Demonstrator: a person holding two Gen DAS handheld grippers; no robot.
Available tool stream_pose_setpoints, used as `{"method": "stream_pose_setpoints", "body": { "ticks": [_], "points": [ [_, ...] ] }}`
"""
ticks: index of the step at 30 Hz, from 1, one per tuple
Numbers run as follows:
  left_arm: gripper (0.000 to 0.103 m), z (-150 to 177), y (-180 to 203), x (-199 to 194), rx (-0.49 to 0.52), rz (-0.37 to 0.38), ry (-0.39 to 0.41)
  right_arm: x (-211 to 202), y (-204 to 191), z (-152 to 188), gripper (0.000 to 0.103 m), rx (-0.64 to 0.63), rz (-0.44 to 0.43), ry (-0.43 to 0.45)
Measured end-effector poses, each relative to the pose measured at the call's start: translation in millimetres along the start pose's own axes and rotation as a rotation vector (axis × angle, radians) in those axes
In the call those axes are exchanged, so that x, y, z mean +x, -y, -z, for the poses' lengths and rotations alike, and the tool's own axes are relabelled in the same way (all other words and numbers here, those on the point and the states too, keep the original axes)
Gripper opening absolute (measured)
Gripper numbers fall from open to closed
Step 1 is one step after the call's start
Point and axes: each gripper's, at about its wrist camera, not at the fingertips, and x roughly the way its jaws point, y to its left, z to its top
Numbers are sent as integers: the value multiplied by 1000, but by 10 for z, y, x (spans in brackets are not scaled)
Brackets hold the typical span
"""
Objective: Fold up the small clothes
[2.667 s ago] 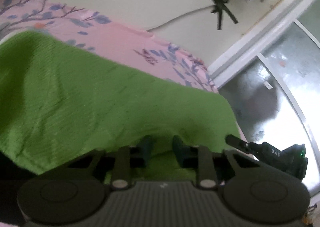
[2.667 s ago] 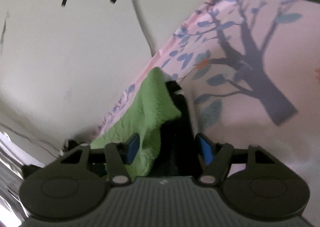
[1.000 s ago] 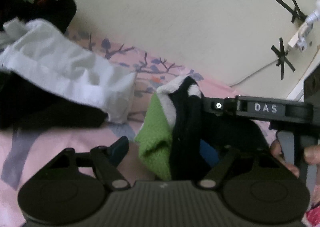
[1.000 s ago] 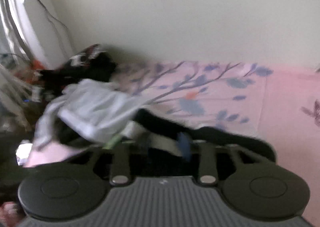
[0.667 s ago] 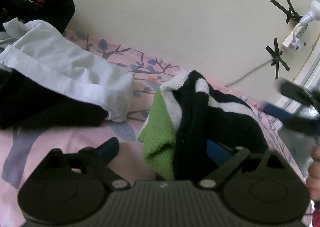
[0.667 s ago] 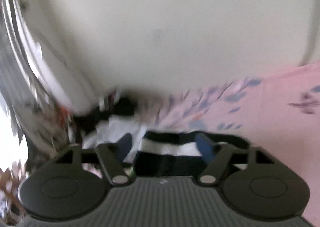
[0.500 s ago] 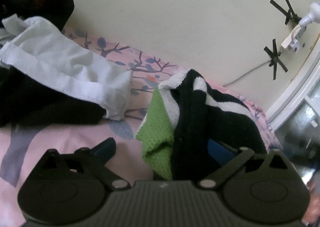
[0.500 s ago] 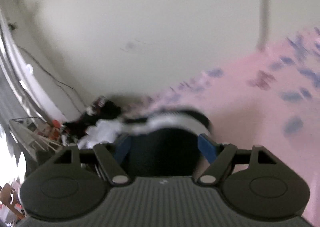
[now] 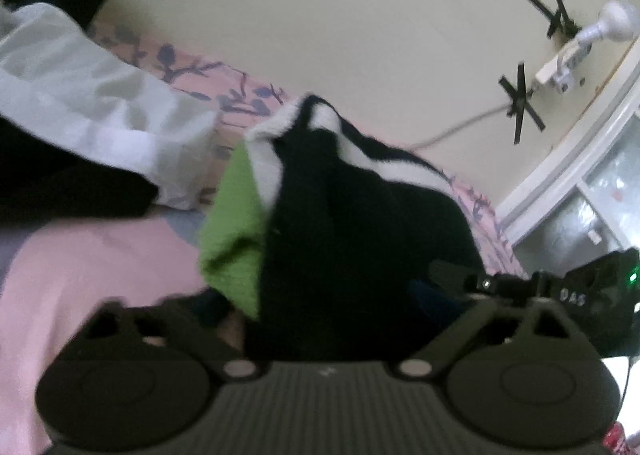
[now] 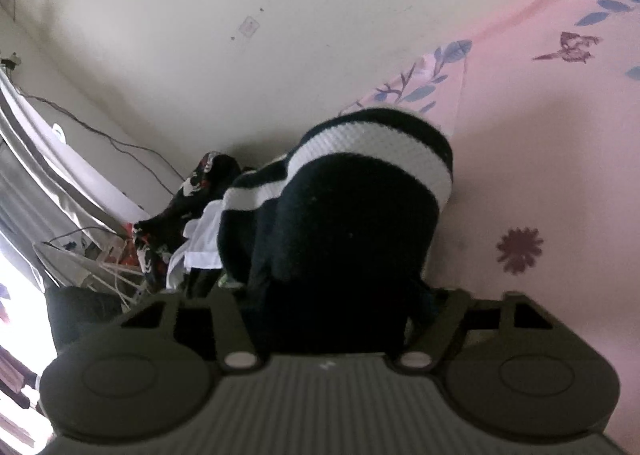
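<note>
On the pink floral bedsheet, we straddle the folded black, white and green knitted garment with both wide-spread grippers, left gripper and right gripper, probably to press it flat.

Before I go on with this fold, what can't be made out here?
- Left tool tips, left view: the garment hides the right one; the left is blurred.
- Right tool tips, right view: buried under the same dark fabric.
- Pile by the wall, right view: small and tangled.
- Left view: blurred throughout.
</note>
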Motion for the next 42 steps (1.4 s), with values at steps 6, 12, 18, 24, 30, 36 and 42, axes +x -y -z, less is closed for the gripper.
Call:
{"method": "stream_pose_setpoints", "body": {
  "ticks": [6, 12, 18, 24, 30, 36, 42],
  "points": [
    [78, -333, 531, 456, -22, 117, -108, -592, 103, -338, 53, -97, 26, 125],
    [77, -757, 1762, 1445, 143, 203, -147, -1519, 739, -959, 53, -112, 163, 326],
    [74, -885, 2729, 2596, 239, 209, -206, -2007, 1622, -1416, 53, -20, 307, 430],
    [74, -754, 3009, 3320, 250, 142, -267, -2025, 2304, -1658, 53, 47, 420, 411],
    [76, -586, 3185, 3401, 365, 70, -222, -1898, 2519, -1606, 63, 102, 555, 401],
    [82, -481, 3248, 2866, 416, 15, -130, -2164, 1906, -1324, 69, 12, 686, 506],
    [90, -238, 2994, 2110, 455, -79, -40, -2249, 1229, -469, 75, -8, 649, 526]
  ]
}}
